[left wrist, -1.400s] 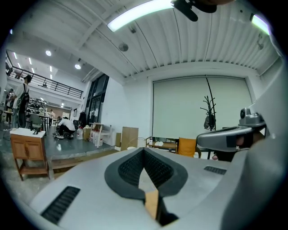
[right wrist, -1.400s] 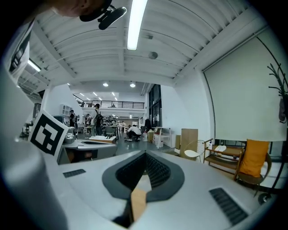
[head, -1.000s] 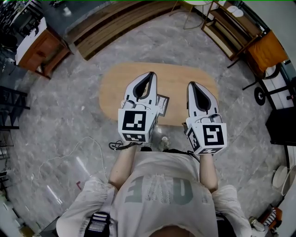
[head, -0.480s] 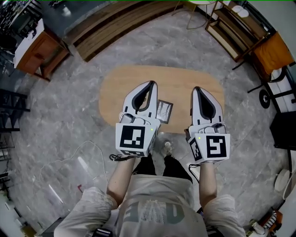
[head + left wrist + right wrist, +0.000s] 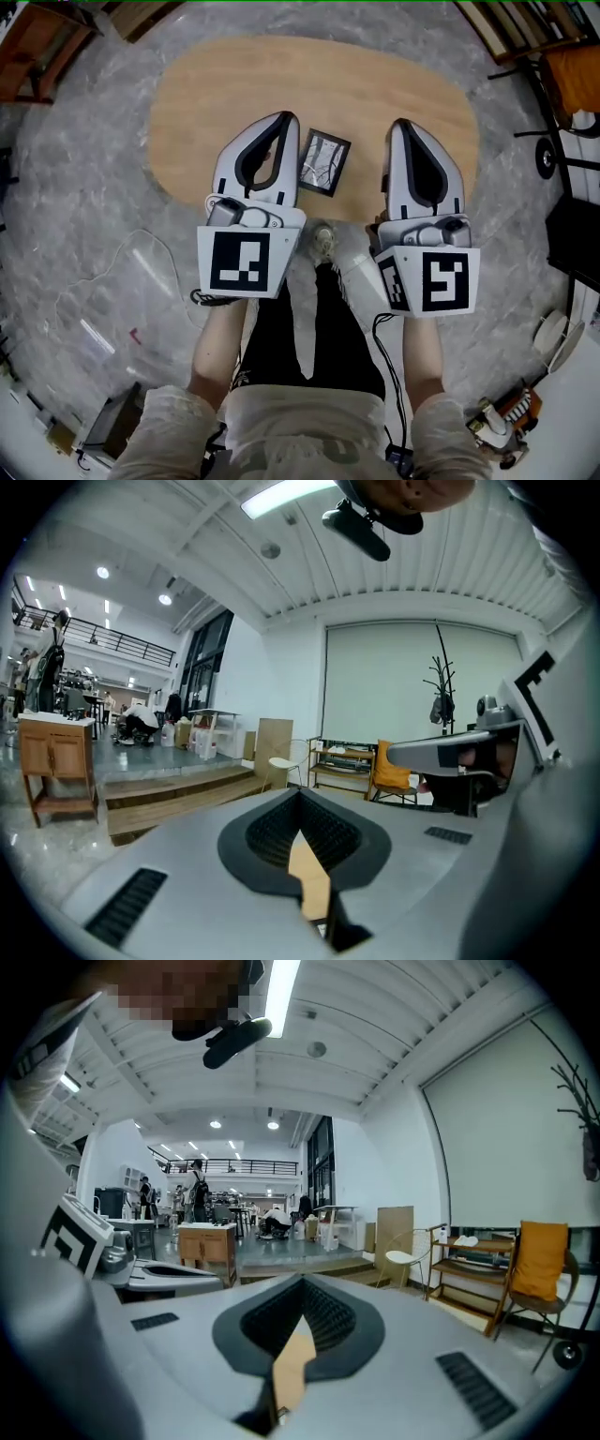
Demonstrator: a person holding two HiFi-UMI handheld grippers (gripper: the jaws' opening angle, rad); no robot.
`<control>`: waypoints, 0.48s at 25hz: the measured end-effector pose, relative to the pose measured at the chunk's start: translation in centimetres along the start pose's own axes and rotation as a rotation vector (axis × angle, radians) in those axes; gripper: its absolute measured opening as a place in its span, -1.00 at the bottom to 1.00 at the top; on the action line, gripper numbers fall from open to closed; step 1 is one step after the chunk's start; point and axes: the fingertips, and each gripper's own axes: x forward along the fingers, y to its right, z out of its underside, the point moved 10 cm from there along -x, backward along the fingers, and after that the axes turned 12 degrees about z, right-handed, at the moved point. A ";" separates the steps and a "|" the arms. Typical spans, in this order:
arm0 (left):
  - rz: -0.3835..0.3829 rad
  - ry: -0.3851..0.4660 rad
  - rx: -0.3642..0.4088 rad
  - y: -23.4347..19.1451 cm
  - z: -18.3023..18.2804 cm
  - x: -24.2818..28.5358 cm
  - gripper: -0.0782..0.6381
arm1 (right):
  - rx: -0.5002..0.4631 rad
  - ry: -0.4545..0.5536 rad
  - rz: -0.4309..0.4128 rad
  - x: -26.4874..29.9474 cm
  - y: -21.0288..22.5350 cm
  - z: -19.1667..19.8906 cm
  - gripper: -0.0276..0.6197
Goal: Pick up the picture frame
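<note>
**A:** So, how do the two grippers stand?

**B:** Both are closed and empty. The left gripper (image 5: 289,120) has its white jaws drawn together, and its own view shows only a thin slit with pale wood behind it. The right gripper (image 5: 401,124) looks the same, jaws together with nothing in them.

**A:** And the thing they are after?

**B:** The small black-rimmed rectangular picture frame with a silvery-grey print (image 5: 324,162) lies flat on the light wooden oval table (image 5: 234,75). It is close to the table's near edge and about midway along it. In the head view it sits between the two grippers, just beside the left one's tips and further from the right one.

**A:** Is either one touching it?

**B:** I'd say not. The frame lies apart from both, a little turned relative to the near edge. How high the grippers hang over the table I cannot tell from above.

**A:** Then how much of the job is done?

**B:** None of the pick itself, as I judge it. The frame is neither gripped nor lifted. Nearly everything is left: open a pair of jaws, bring them to a rim of the frame, close on it and raise it off the table. A flat frame gives little to bite on, so an edge may need tipping up first.
</note>
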 end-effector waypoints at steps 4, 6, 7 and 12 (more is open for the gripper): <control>-0.005 -0.038 -0.011 -0.8 4.9 0.5 -0.76 | -0.012 -0.072 -0.022 0.8 -0.5 5.6 -0.90; -0.008 -0.048 -0.020 -1.0 6.7 0.4 -0.76 | -0.004 -0.116 -0.021 0.7 -0.9 8.1 -0.90; -0.009 -0.050 -0.016 -1.0 7.4 0.4 -0.76 | 0.007 -0.139 -0.024 0.7 -1.1 9.2 -0.90; -0.014 -0.070 -0.048 -0.7 10.0 0.2 -0.76 | 0.079 -0.226 -0.044 0.3 -1.7 13.0 -0.90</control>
